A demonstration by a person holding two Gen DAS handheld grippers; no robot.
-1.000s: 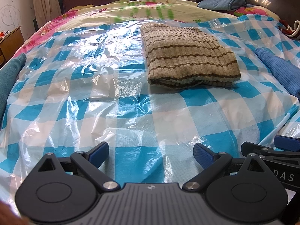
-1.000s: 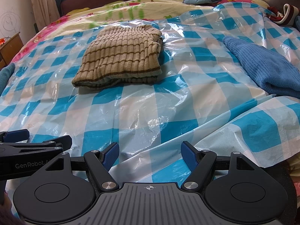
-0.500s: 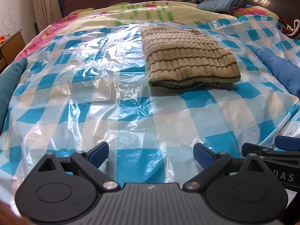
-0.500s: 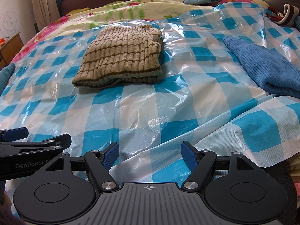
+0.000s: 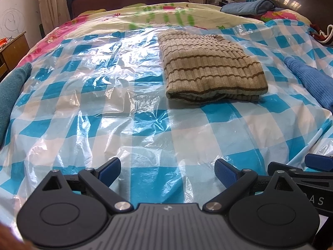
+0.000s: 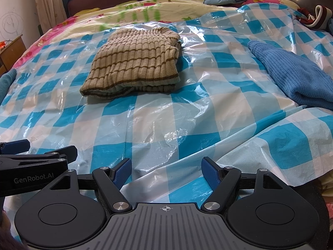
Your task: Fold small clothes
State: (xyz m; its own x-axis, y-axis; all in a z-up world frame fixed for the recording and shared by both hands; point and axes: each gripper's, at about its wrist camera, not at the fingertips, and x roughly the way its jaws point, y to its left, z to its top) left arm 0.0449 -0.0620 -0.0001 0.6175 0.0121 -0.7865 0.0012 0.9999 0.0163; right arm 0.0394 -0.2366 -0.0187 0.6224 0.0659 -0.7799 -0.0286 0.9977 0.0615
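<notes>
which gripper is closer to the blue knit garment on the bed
Right. The right gripper has the blue knit garment just ahead to its right; the left gripper sits further left, beyond the right one.

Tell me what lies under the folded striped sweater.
The striped sweater rests directly on the blue-and-white checked plastic sheet spread over the bed. Beyond the sheet's far edge a floral bedspread shows. Whether anything else lies beneath the sweater is hidden.
</notes>
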